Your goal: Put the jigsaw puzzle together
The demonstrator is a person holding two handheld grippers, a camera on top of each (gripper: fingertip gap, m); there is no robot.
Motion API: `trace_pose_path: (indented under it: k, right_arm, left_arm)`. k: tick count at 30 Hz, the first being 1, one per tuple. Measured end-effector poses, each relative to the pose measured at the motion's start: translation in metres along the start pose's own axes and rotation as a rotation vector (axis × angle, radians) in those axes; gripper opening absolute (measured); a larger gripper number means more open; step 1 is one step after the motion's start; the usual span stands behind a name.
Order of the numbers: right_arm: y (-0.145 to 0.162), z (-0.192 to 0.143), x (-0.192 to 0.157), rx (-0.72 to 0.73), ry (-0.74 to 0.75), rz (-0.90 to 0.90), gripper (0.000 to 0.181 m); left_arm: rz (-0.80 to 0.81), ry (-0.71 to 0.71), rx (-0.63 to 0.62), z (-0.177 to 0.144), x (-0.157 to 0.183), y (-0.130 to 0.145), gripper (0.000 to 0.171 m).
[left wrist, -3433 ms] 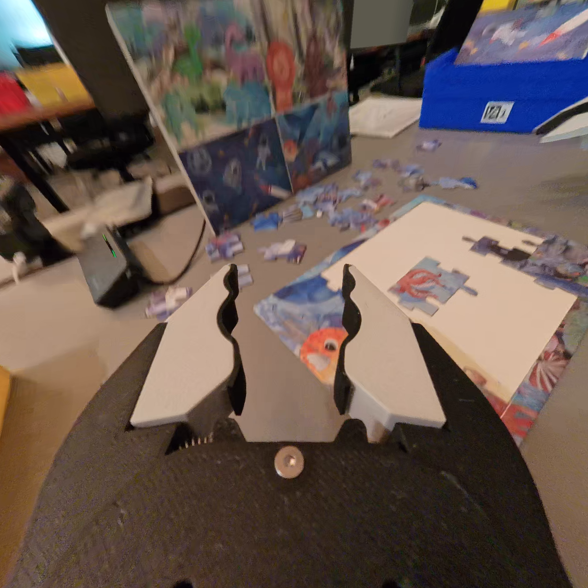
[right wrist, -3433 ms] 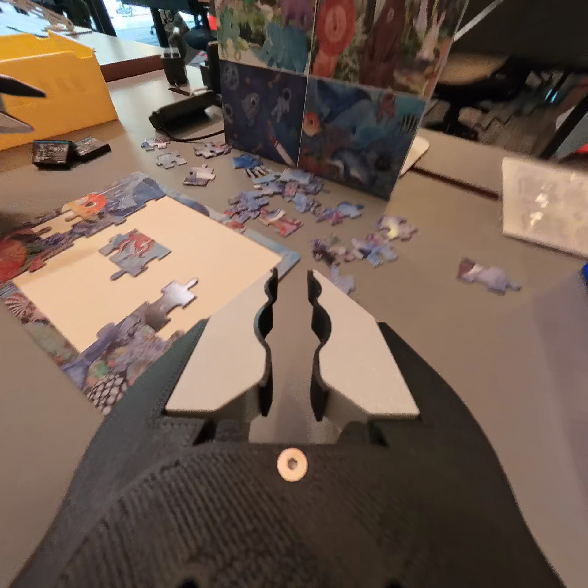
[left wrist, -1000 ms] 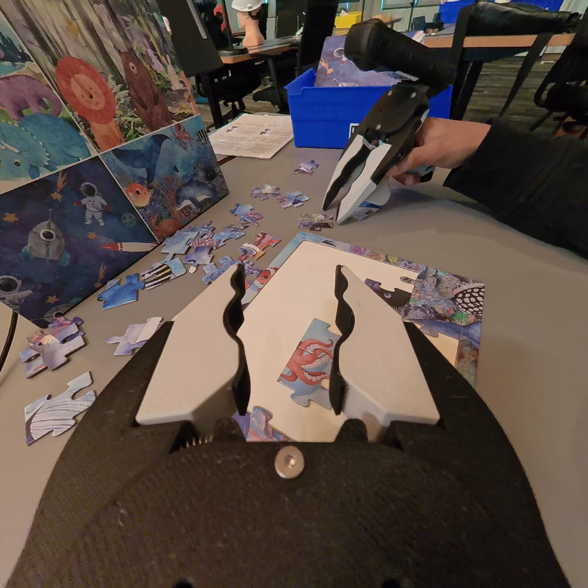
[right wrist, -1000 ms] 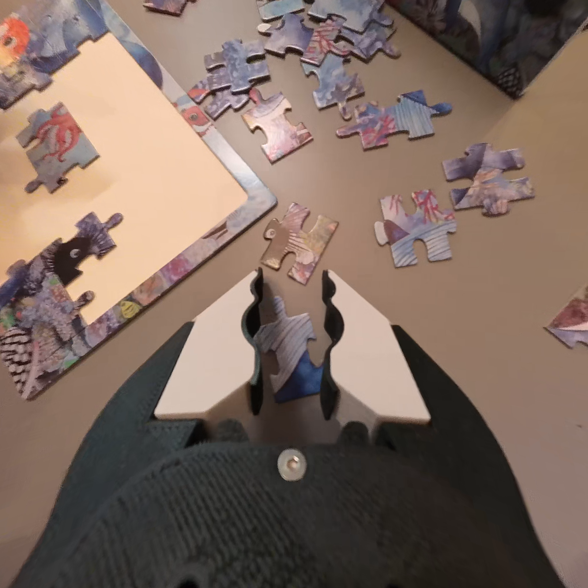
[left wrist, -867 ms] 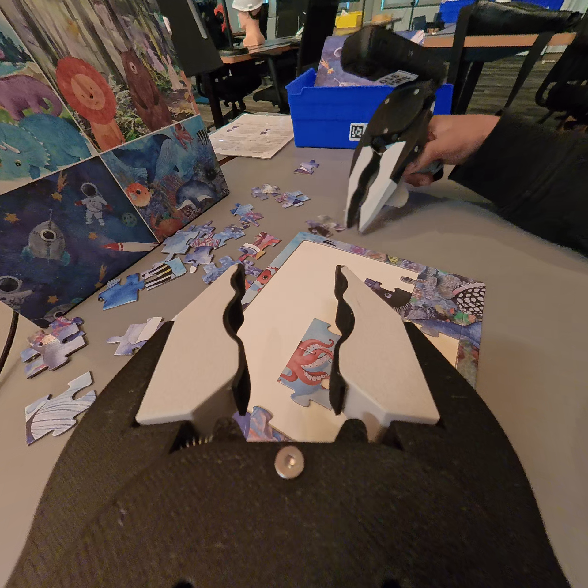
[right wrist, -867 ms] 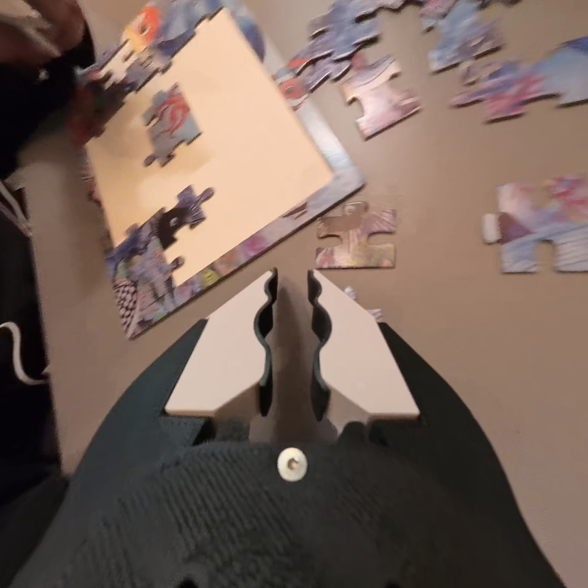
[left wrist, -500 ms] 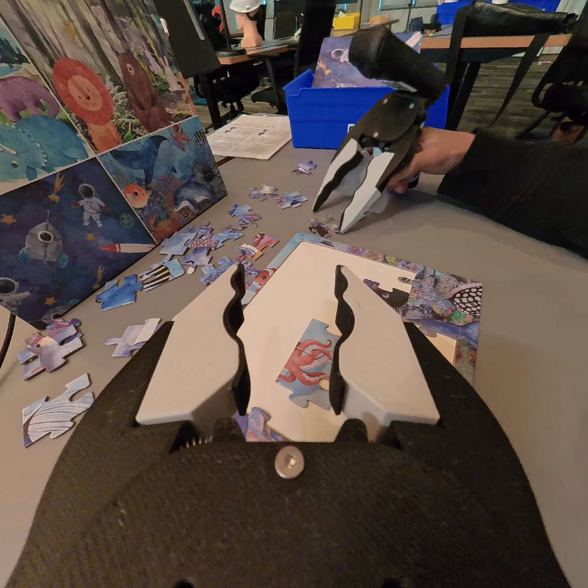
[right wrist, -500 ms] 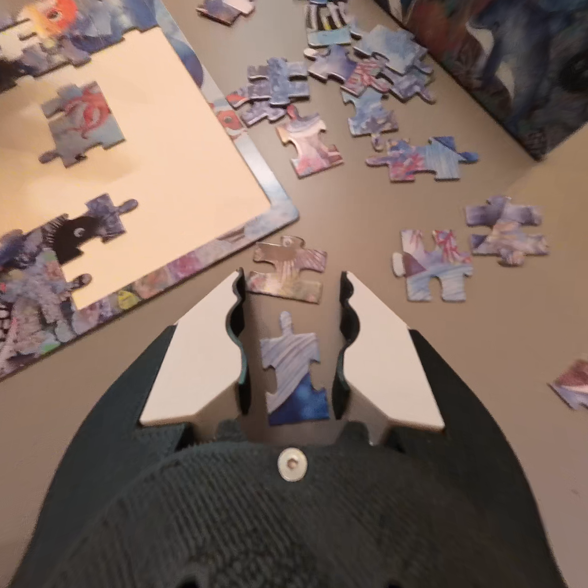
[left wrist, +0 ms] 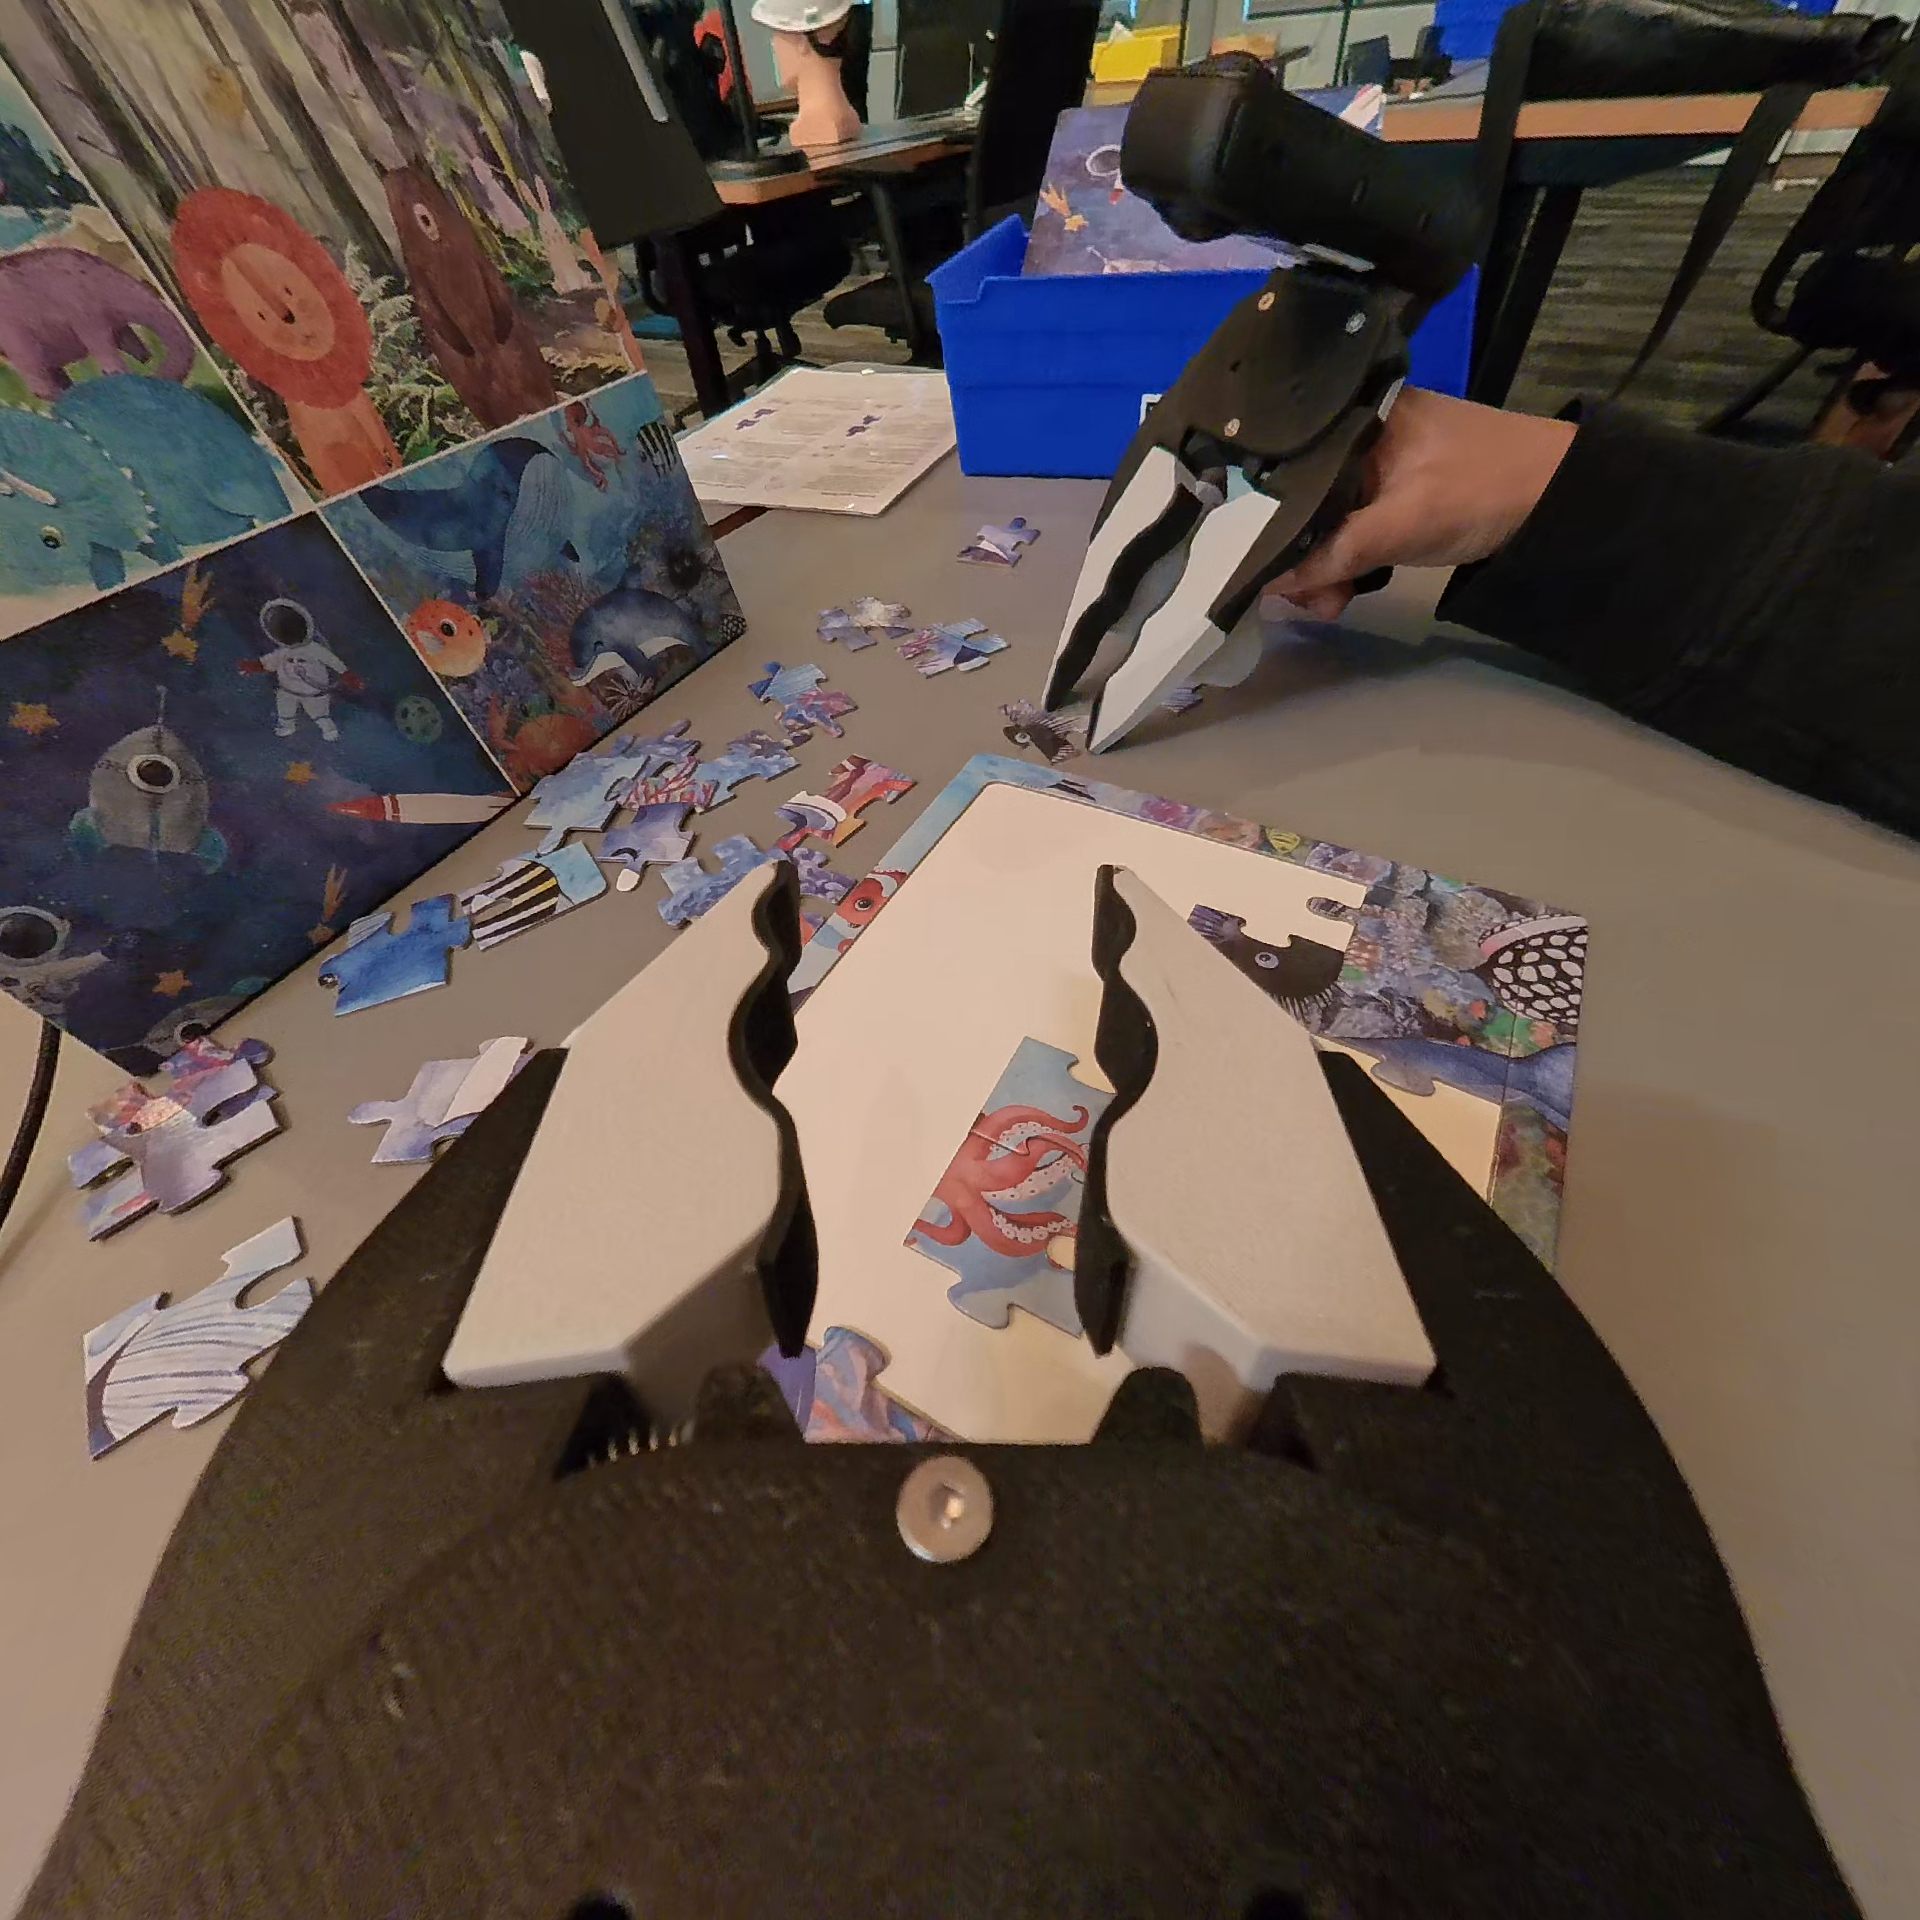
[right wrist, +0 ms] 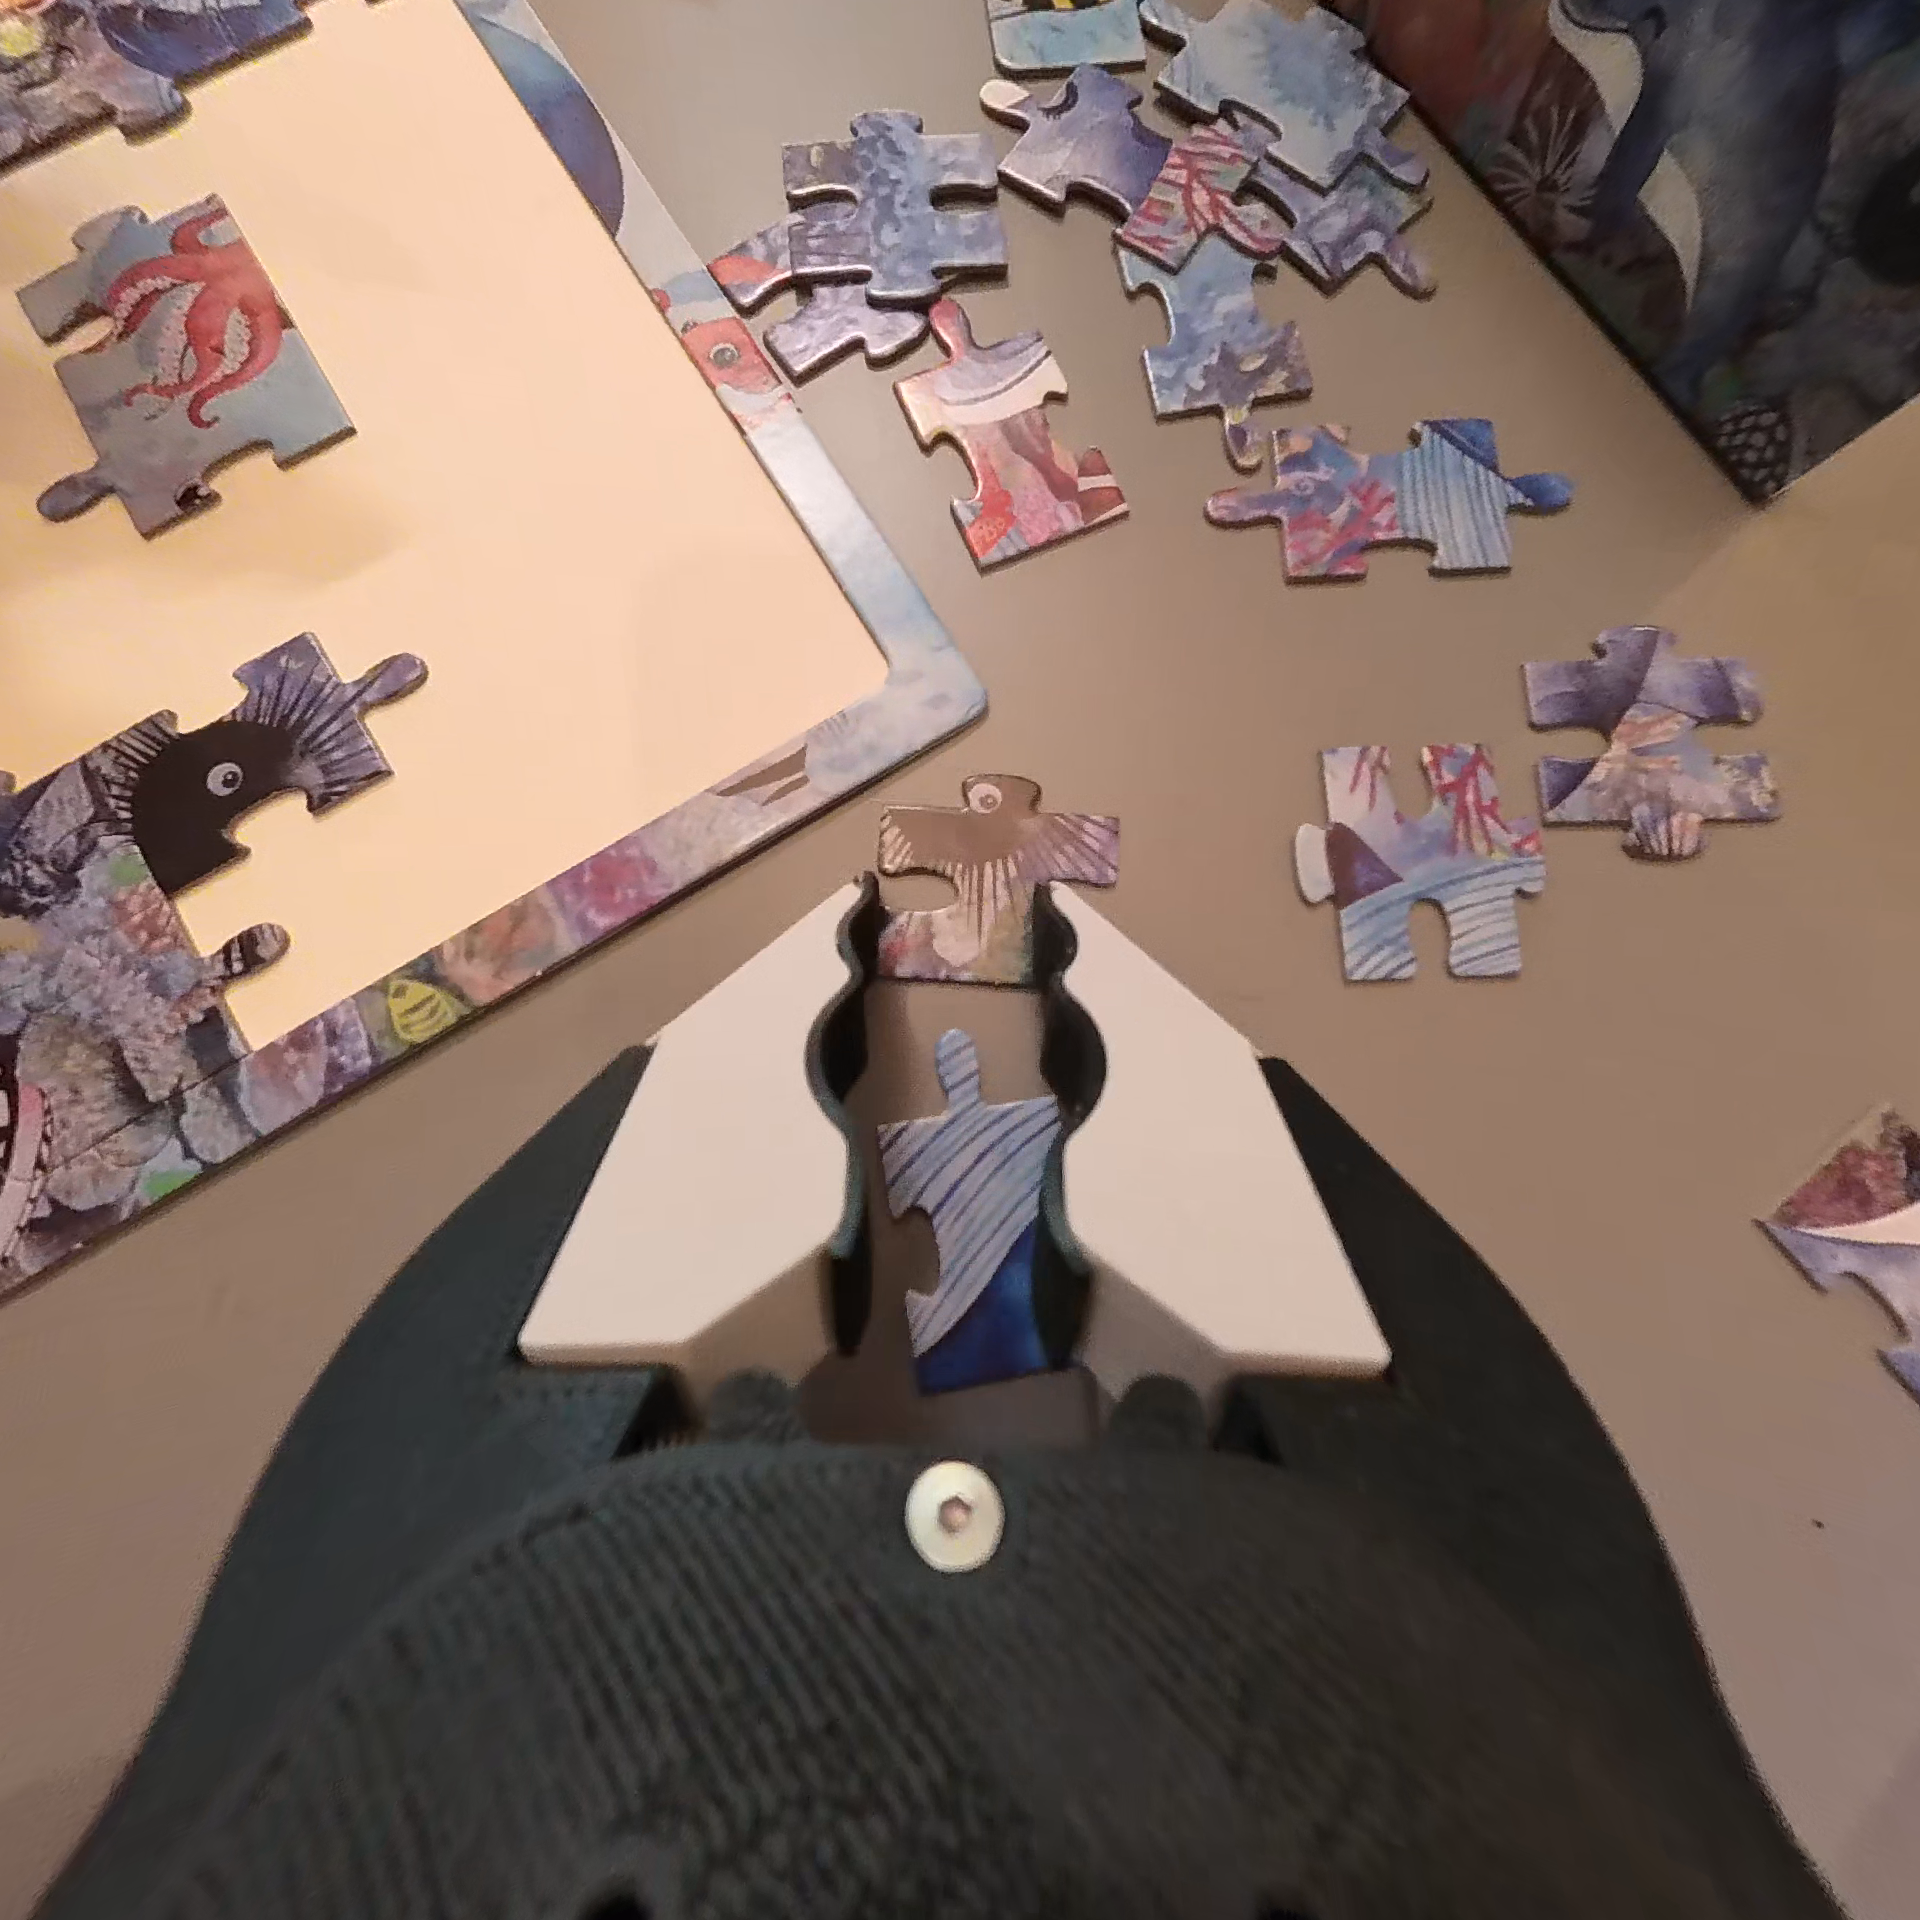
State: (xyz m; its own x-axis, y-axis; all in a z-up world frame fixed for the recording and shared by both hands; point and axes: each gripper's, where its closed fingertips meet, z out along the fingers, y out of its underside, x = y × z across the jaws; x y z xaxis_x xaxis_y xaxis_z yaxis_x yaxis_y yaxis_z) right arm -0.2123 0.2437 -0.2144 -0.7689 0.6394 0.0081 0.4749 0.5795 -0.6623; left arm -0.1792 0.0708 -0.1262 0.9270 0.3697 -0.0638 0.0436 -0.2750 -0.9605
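The right gripper point(right wrist: 956, 909) clasps a fish-eye puzzle piece point(right wrist: 977, 878), its knob pointing away along the fingers. The left gripper point(left wrist: 940, 899) gapes empty above the puzzle tray point(left wrist: 1039, 894).

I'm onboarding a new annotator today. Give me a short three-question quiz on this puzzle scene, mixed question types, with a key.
1. True or false: the left gripper holds a puzzle piece.
2. Which piece sits between the right gripper's fingertips? A) octopus piece B) fish-eye piece C) striped blue piece
3. Fill in: the octopus piece lies on the puzzle tray's pale ____.

Key: 1 false; 2 B; 3 centre.
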Motion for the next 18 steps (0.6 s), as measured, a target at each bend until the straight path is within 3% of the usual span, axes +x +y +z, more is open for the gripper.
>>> trace_pose_path:
  k: [4, 6, 12, 14, 17, 18]
  right_arm:
    - [0.000, 0.000, 0.000, -0.007, 0.001, 0.003, 0.026]
    - [-0.001, -0.002, 0.000, 0.000, 0.011, -0.019, 0.002]
    - [-0.007, -0.009, 0.005, 0.034, 0.044, -0.027, 0.006]
    - [-0.009, -0.012, 0.011, 0.061, 0.078, -0.022, 0.019]
    - [-0.002, -0.012, 0.018, 0.049, 0.071, 0.031, 0.058]
    - [0.004, -0.010, 0.018, 0.027, 0.052, 0.049, 0.063]
  left_arm:
    - [0.001, 0.000, 0.000, 0.000, 0.000, 0.000, 0.055]
    - [0.002, 0.000, 0.000, 0.000, 0.000, 0.000, 0.055]
    - [0.002, 0.001, 0.000, 0.000, 0.000, 0.000, 0.055]
    - [0.003, 0.001, -0.001, 0.000, 0.000, 0.000, 0.055]
    - [0.003, 0.002, -0.001, 0.000, 0.000, 0.000, 0.055]
    - [0.002, 0.002, -0.001, 0.000, 0.000, 0.000, 0.055]
